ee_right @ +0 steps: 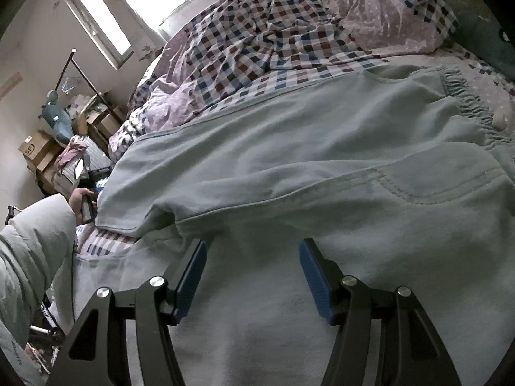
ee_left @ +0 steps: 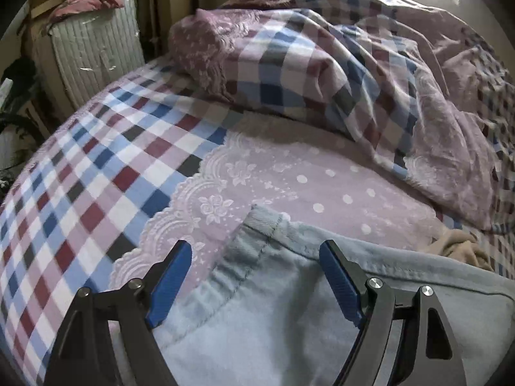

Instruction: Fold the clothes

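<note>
A wide bed [ee_right: 289, 74] fills both views, covered by a sheet checked in blue, maroon and white with a lilac panel of white dots and lace print [ee_left: 289, 180]. A rumpled quilt in the same check and lilac [ee_left: 322, 74] is heaped along the far side of the bed. Spread flat on the near part of the sheet lies a pair of pale grey-blue cotton trousers [ee_right: 289, 148], its gathered elastic waistband [ee_right: 463, 96] to the right in the right wrist view and a leg hem [ee_right: 116, 222] at the left edge of the bed. A curved pocket seam [ee_right: 434, 193] shows near the waistband.

Beside the bed on the far left stands a ribbed white case wrapped in clear film [ee_left: 93, 54], with brown cardboard boxes [ee_right: 38, 151] behind it.

A pale puffy jacket sleeve [ee_right: 29, 251] enters the right wrist view at the left, ending in a hand [ee_right: 79, 199] by the hem.

The left gripper [ee_left: 254, 251] hangs over the waistband corner with its blue-padded fingers [ee_left: 170, 283] spread wide, nothing clamped between them. The right gripper [ee_right: 252, 251] sits over the middle of the trousers, its fingers [ee_right: 317, 283] also well apart and gripping nothing.
</note>
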Demonstrator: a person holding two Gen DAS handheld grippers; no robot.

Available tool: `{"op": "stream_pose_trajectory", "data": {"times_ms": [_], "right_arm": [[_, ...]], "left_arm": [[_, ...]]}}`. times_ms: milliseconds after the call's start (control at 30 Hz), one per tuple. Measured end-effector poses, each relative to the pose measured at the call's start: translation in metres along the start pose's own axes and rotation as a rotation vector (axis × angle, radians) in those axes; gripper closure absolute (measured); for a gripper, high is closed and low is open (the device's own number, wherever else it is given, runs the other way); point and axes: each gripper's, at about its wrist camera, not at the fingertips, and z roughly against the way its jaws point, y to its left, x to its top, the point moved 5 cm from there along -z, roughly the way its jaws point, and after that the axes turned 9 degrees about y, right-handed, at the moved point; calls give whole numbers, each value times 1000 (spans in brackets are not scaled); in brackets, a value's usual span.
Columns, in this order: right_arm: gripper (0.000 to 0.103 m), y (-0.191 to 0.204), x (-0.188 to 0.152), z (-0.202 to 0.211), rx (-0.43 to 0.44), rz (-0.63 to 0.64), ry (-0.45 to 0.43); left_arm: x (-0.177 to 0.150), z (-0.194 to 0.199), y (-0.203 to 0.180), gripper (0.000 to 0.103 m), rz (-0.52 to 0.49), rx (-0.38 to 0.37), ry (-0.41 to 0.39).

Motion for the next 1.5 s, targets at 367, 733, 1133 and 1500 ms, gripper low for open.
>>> {"op": "stream_pose_trajectory", "data": {"times_ms": [367,733,1133,1500], "right_arm": [[39,5,-3,-10,-34,49,17],[39,14,1,-3,-33,69,0],[39,45,-11,34,-18,201,-90],[39,68,-64,78,-43,303,-191]], "left_arm": [[19,19,-2,77,50,-62,-165],[-5,56,0,31,18,10,-103],[-158,287,73,19,194,-319,-294],[-391,325,175,17,349,-369,-283]]}}
